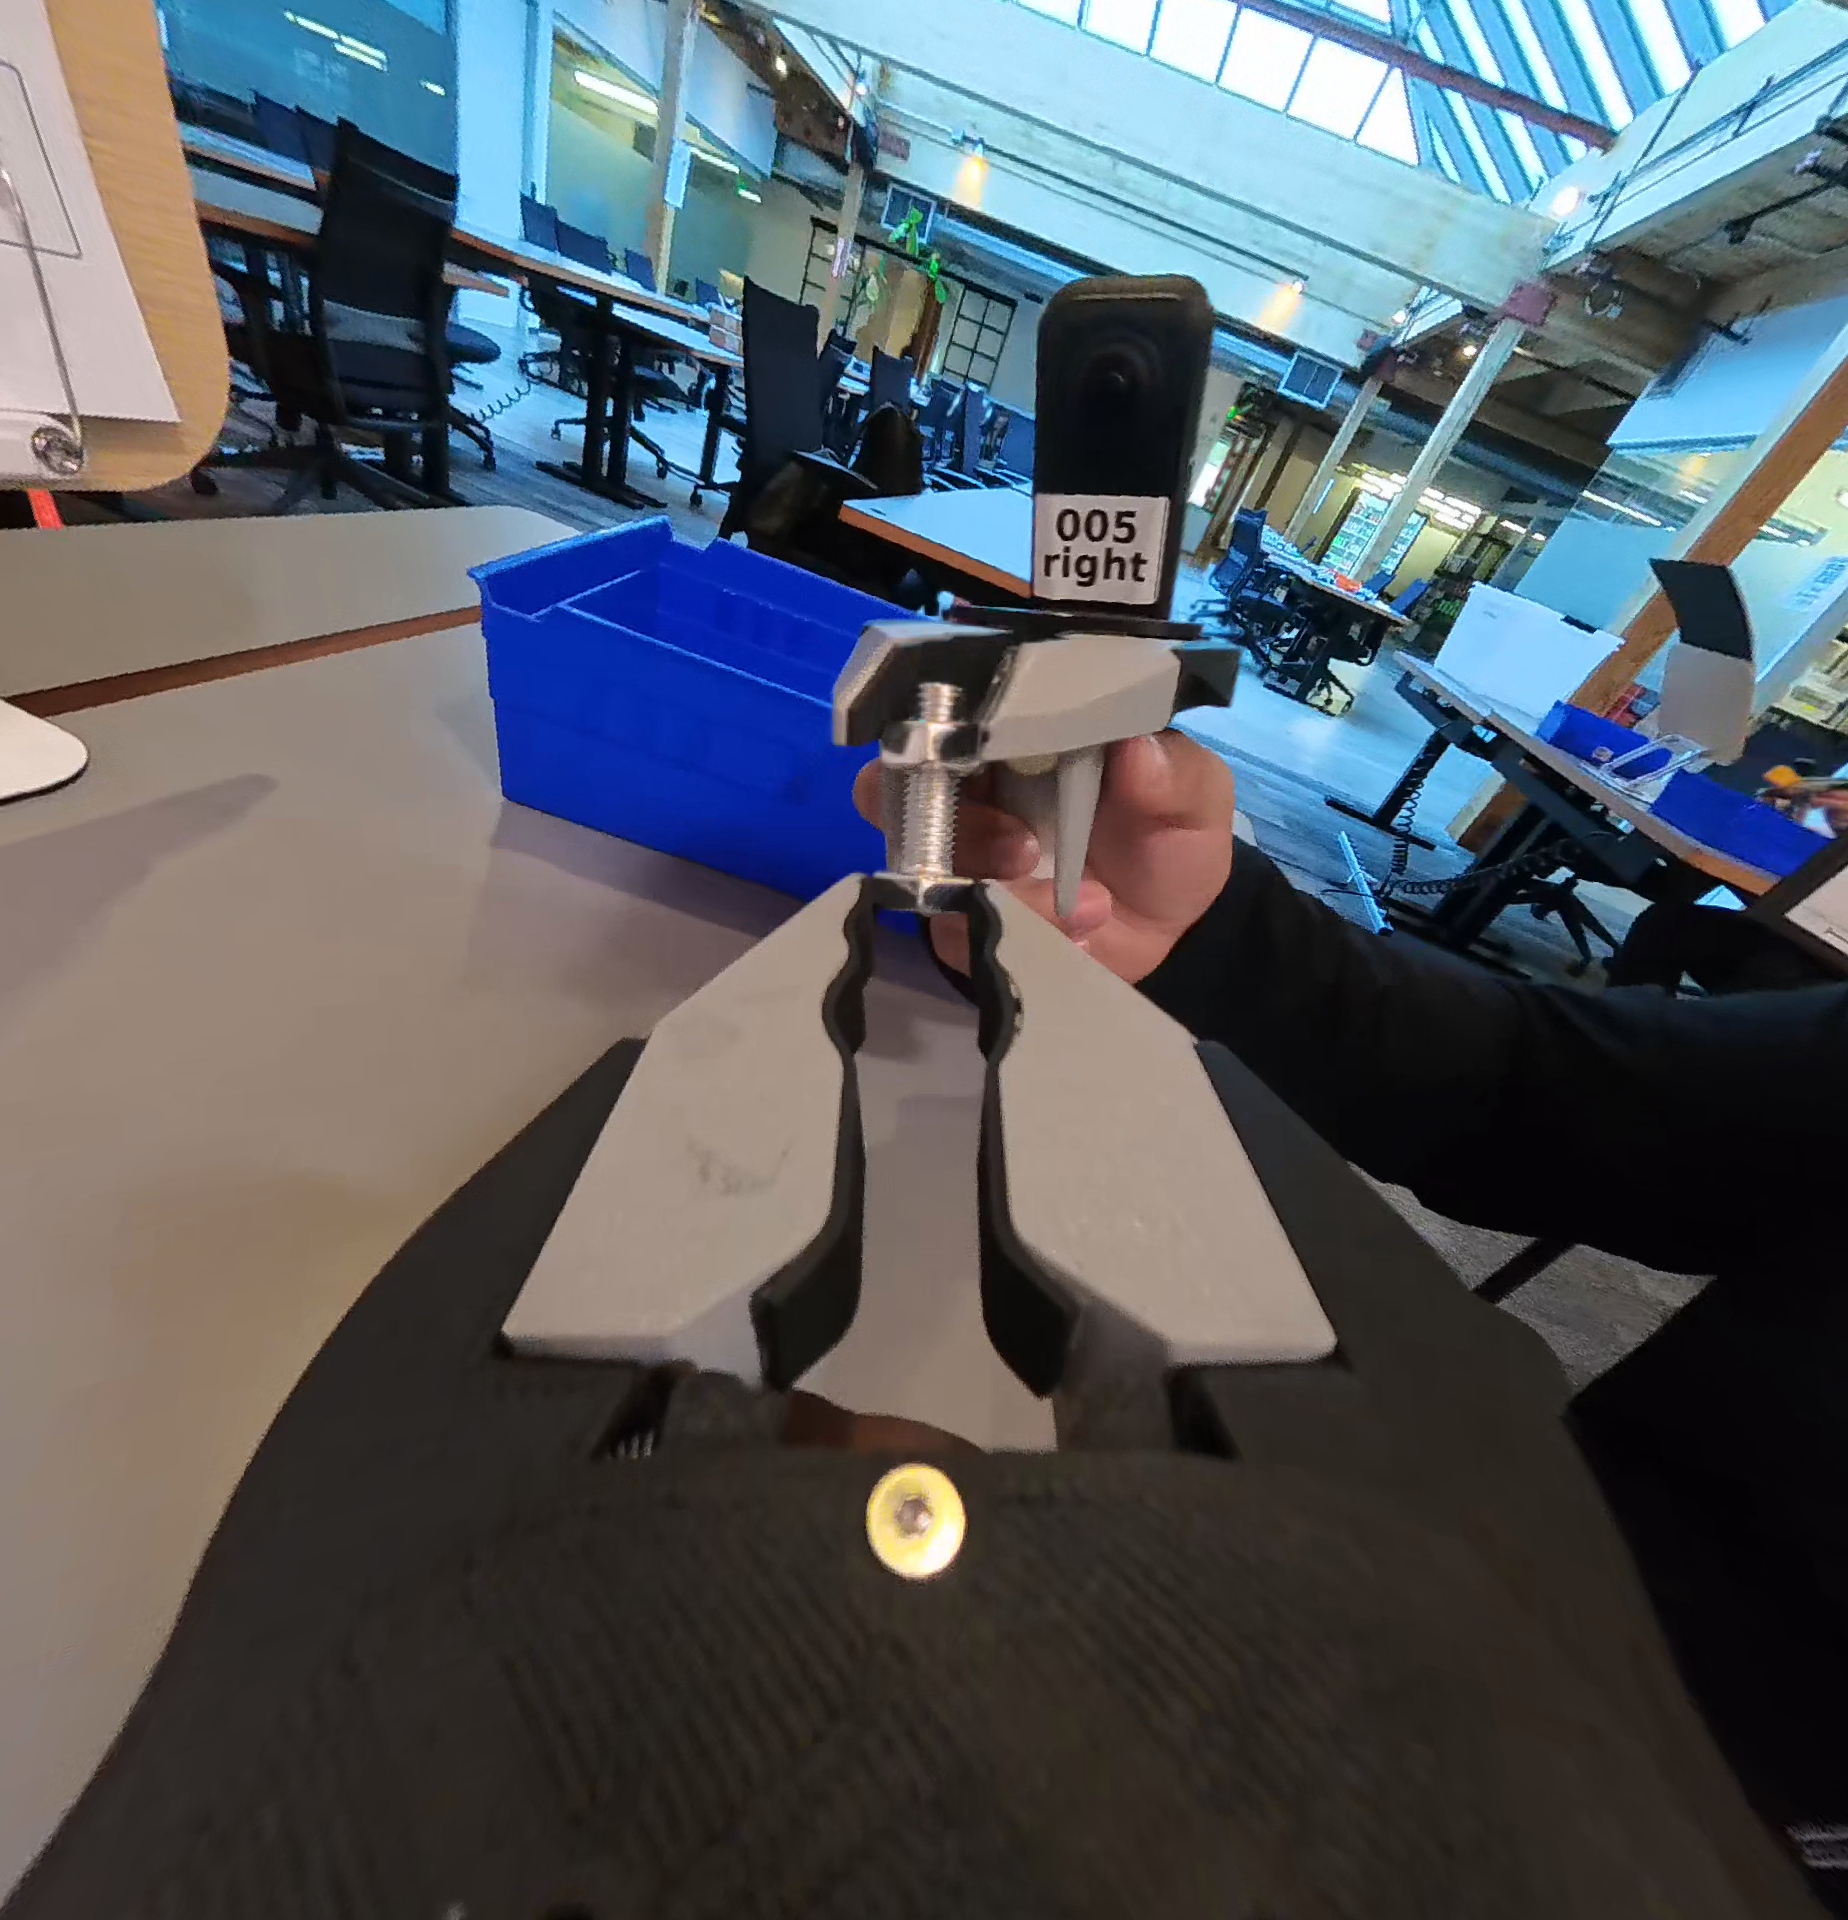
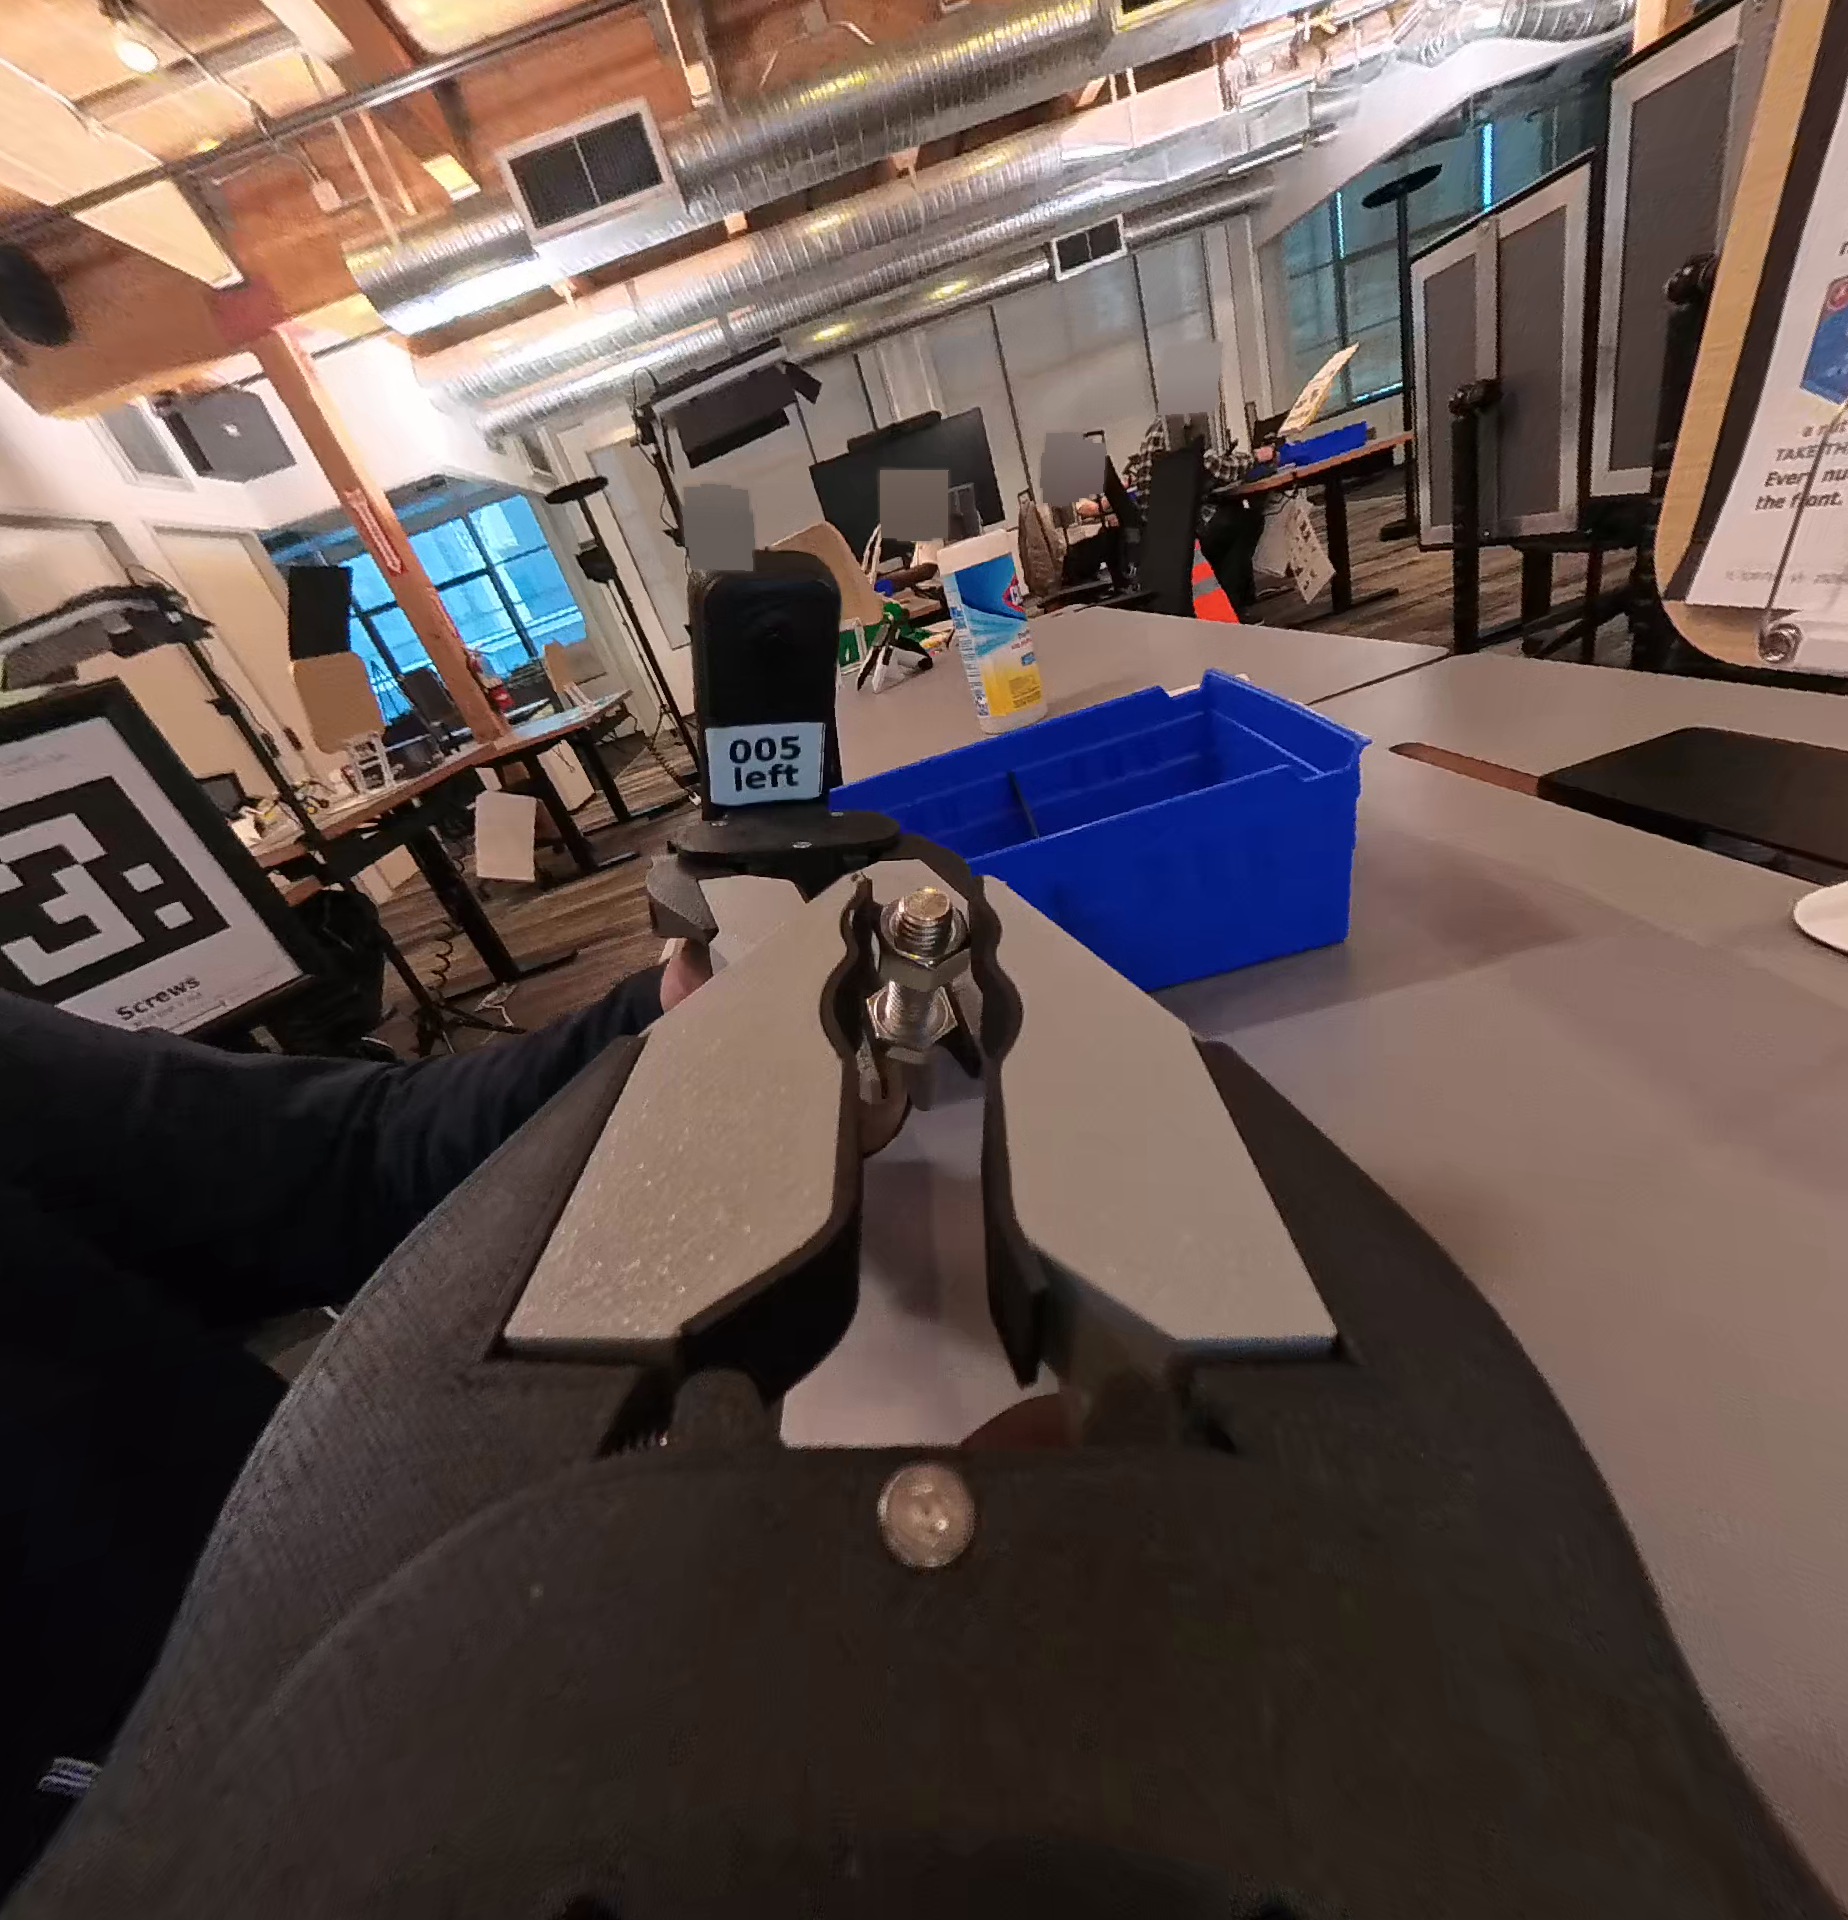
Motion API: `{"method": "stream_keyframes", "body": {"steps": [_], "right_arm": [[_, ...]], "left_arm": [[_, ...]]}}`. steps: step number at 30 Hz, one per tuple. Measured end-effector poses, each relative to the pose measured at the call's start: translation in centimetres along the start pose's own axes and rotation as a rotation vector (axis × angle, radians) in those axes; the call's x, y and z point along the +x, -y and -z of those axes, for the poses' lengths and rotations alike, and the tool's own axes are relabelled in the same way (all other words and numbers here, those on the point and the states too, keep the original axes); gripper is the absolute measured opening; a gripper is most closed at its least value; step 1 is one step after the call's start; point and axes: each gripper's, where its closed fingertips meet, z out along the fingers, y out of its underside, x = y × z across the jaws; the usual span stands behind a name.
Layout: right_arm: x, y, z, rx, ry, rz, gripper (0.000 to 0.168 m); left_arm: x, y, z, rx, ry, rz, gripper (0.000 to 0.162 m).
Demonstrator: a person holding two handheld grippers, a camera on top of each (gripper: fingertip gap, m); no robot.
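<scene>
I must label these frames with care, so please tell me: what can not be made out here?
- Bin floor: left wrist view, its near wall hides it.
- Bolt head: left wrist view, the left gripper tips cover most of it.
- White thing: left wrist view, cut off by the left edge, so its kind is unclear.

Bolt (image 1: pixel 925 800) upright betw. both tongs – left tongs (image 1: pixel 922 896) below, right tongs (image 2: pixel 920 961) above – bin (image 1: pixel 671 665) on table (image 1: pixel 276 935) behind.

silver threaded bolt (image 1: pixel 925 800) upright, two hex nuts on it (one near each end), above grey table (image 1: pixel 276 935)
</scene>
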Motion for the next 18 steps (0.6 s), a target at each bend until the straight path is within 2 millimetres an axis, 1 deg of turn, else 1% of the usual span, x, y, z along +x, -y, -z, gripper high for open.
{"method": "stream_keyframes", "body": {"steps": [4,7,10,12,16,18], "right_arm": [[-0.2,0.4,0.1,0.020,-0.002,0.009,0.015],[-0.1,0.5,0.1,0.025,-0.006,0.004,0.025],[-0.3,0.3,0.1,0.014,0.012,-0.006,0.024],[-0.4,0.2,0.0,0.014,0.009,0.003,0.016],[0.1,0.3,-0.1,0.014,-0.025,-0.002,0.016],[0.7,0.3,-0.1,0.017,-0.067,0.001,0.016]], "left_arm": [[0.3,0.4,-0.2,0.037,-0.001,-0.018,0.015],[0.3,0.5,-0.1,0.045,-0.011,-0.002,0.015],[0.3,0.7,0.0,0.060,-0.015,0.005,0.015],[0.5,0.8,0.0,0.063,-0.021,0.003,0.015],[0.0,1.0,-0.1,0.076,0.045,-0.050,0.015],[-0.9,1.1,-0.2,0.071,0.169,-0.173,0.015]]}}
